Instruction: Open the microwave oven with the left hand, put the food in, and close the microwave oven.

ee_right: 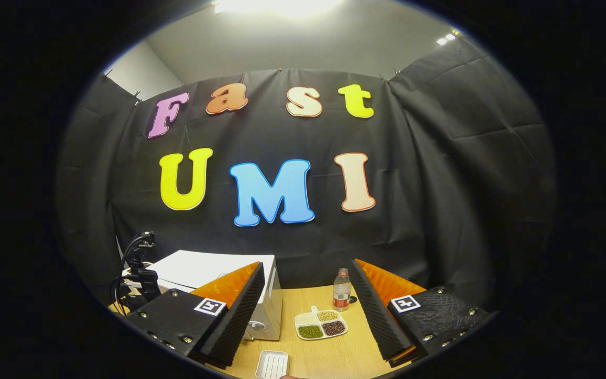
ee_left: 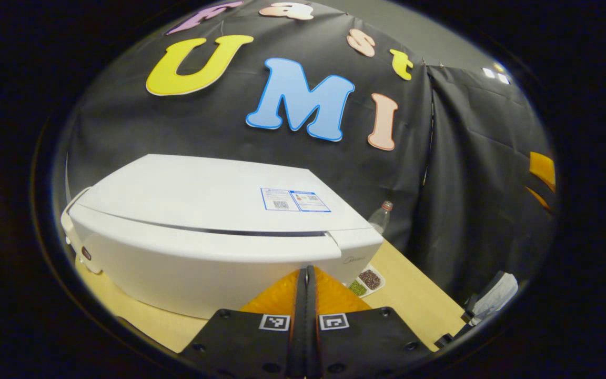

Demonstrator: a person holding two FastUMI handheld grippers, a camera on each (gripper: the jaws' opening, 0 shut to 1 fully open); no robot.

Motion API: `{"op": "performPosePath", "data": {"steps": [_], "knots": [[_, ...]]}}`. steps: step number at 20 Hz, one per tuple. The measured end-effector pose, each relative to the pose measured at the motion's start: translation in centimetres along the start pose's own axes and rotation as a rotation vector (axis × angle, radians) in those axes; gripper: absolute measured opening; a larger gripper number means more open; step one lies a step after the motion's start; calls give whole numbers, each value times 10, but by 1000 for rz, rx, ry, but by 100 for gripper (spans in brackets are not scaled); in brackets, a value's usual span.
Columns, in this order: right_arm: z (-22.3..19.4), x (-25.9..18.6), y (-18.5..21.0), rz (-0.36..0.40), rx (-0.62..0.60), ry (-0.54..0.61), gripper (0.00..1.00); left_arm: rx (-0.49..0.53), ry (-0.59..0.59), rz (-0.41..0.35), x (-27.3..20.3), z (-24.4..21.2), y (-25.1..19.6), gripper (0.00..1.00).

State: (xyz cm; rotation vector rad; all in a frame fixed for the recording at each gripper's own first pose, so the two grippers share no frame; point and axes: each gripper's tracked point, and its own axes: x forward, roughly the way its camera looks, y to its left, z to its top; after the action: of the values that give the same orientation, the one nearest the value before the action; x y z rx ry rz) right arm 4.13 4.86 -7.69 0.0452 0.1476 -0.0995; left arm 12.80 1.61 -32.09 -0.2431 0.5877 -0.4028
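White and closed, the microwave oven (ee_left: 213,231) sits on the wooden table (ee_left: 413,295), against the black booth wall. Right in front of it the left gripper (ee_left: 307,295) has its jaws pressed together with nothing between them, tips close to the oven's front edge. Beside the oven lies a divided food tray (ee_right: 320,322) of beans and grains, a plastic bottle (ee_right: 341,289) just behind it. Farther from the oven, the right gripper (ee_right: 308,305) hangs with jaws spread wide and empty. A small white ridged tray (ee_right: 272,364) lies nearer than the food tray.
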Motion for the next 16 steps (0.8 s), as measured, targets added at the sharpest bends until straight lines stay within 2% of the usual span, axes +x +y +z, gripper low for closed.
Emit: {"op": "performPosePath", "data": {"steps": [3,5,7,9,12,16], "knots": [[5,-5,4,10,-4,-17,98,11,-16,4,4,4,1,8],[6,-6,6,19,-17,-19,98,-22,12,12,9,4,0,6],[8,-8,9,26,-20,-24,98,36,10,13,7,3,1,6],[6,-8,14,38,-17,-15,98,49,-14,38,2,13,6,8],[11,-6,26,58,-10,-19,98,105,-122,74,-34,59,12,7],[28,-2,50,98,-5,-33,98,160,-304,164,-115,140,31,6]]}}
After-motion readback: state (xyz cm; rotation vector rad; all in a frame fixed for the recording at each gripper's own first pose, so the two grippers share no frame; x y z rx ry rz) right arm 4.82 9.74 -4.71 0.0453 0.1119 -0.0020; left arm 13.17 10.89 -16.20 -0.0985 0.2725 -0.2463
